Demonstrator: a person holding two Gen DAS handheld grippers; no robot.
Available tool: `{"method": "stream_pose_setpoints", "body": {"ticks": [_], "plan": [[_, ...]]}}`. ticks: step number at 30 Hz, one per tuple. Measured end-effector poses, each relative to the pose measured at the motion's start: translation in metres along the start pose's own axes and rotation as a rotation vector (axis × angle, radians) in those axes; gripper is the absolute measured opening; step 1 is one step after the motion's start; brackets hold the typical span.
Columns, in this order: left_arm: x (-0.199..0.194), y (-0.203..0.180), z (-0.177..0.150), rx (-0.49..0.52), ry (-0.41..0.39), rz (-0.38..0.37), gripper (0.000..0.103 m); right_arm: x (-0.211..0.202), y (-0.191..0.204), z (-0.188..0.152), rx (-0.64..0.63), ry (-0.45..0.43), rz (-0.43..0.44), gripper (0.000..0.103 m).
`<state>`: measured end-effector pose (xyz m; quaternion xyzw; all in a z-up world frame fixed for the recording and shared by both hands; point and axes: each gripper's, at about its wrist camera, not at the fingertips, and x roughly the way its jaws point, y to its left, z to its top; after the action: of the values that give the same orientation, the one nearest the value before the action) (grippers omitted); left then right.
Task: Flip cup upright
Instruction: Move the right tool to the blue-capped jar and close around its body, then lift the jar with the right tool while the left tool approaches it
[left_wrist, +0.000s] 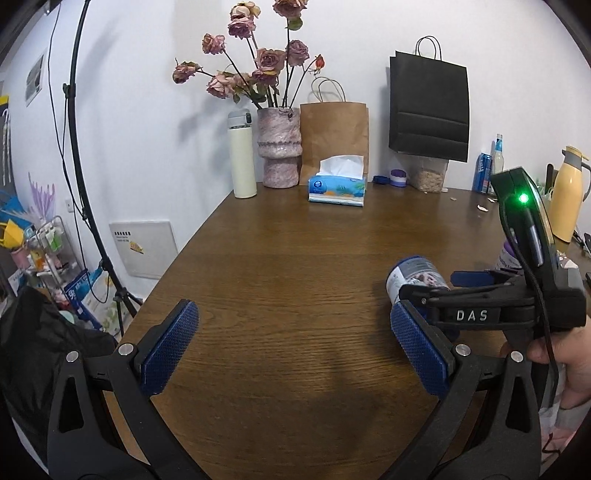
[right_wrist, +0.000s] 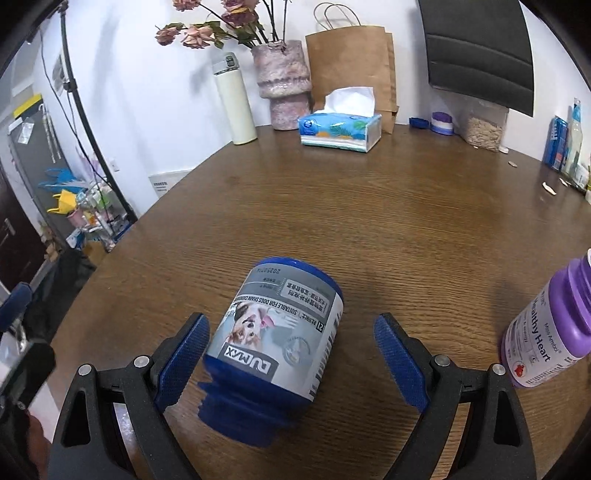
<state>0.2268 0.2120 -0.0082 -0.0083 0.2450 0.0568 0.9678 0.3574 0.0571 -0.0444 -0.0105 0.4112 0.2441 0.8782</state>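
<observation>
Spread wide, right gripper (right_wrist: 291, 354) is straddling the inverted blue cup (right_wrist: 277, 332), its long axis seemingly leaning toward 1 o'clock; left gripper (left_wrist: 291, 343) is gaping, empty.

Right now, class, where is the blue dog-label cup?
In the right wrist view, the cup stands upside down on the table, between the open right gripper's fingers.
</observation>
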Motion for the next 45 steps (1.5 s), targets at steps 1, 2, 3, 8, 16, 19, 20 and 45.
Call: {"method": "stream_pose_setpoints", "body": {"ticks": [1,2,3,8,16,19,20,45], "plan": [[0.001,0.000,0.001,-0.003,0.001,-0.005,0.103,0.000,0.000,0.000,-0.003,0.001,0.003,0.094],[0.002,0.001,0.001,-0.003,0.001,-0.008,0.103,0.000,0.000,0.000,-0.007,0.005,0.009,0.094],[0.003,0.000,0.002,-0.001,-0.001,-0.009,0.103,0.001,0.000,0.000,-0.010,0.006,0.011,0.094],[0.002,-0.003,0.002,0.008,-0.008,-0.012,0.103,0.001,0.000,-0.004,-0.029,0.023,0.046,0.084],[0.003,-0.013,0.004,0.003,0.004,-0.012,0.103,-0.009,0.011,-0.018,-0.125,0.047,0.171,0.073],[0.006,-0.017,0.004,-0.004,0.022,-0.045,0.103,-0.025,0.021,-0.034,-0.271,0.053,0.233,0.073],[0.008,-0.019,0.004,-0.009,0.032,-0.063,0.103,-0.031,0.023,-0.041,-0.309,0.059,0.267,0.073],[0.049,-0.103,-0.012,0.028,0.144,-0.209,0.077,-0.086,-0.057,-0.074,-0.400,0.019,0.292,0.074]]}}
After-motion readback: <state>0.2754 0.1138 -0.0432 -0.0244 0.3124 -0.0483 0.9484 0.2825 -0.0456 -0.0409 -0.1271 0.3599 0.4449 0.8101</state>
